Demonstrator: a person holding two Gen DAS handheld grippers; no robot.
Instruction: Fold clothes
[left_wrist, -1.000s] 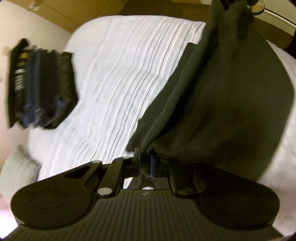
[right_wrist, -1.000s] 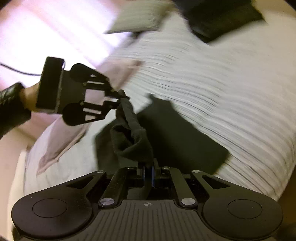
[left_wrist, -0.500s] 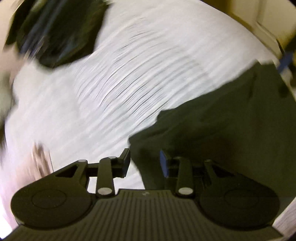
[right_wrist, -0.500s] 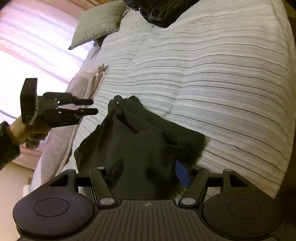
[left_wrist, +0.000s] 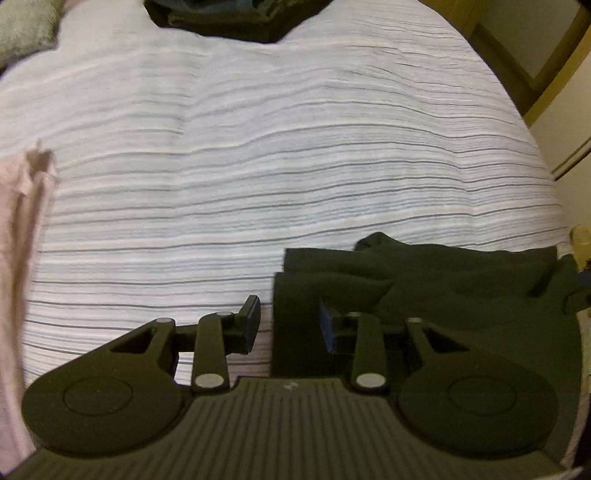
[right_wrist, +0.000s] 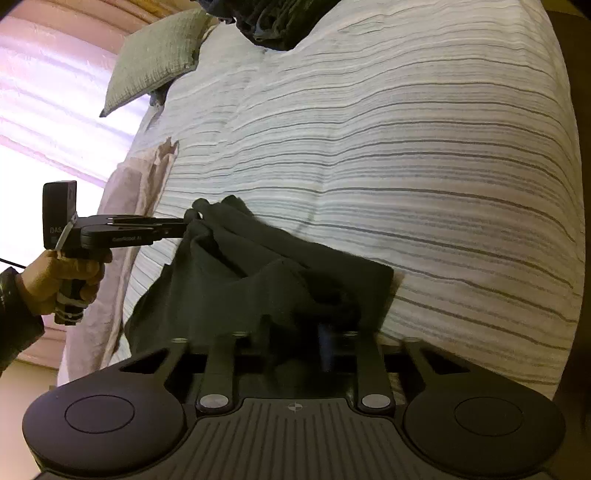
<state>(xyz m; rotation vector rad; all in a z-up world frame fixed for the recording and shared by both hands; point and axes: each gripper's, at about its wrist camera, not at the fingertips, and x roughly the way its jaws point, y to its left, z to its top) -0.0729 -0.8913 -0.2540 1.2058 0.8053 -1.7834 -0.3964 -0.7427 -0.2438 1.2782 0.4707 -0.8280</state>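
Observation:
A dark green garment (left_wrist: 443, 288) lies folded and bunched on the striped bedspread (left_wrist: 295, 147) near the bed's near edge. My left gripper (left_wrist: 290, 325) is open, its fingers straddling the garment's left corner. In the right wrist view the garment (right_wrist: 266, 280) lies just ahead of my right gripper (right_wrist: 295, 347), which is open with its fingers low over the cloth. The left gripper also shows in the right wrist view (right_wrist: 184, 227), its tips at the garment's far corner.
A pile of dark clothes (left_wrist: 236, 14) sits at the far end of the bed. A grey-green pillow (right_wrist: 159, 55) and a pink sheet (right_wrist: 129, 206) lie along the bed's left side. A wooden door frame (left_wrist: 517, 66) stands at the right.
Both grippers held the garment up a second ago, then let it go onto the bed. Now both are open and lowered to the garment's corners.

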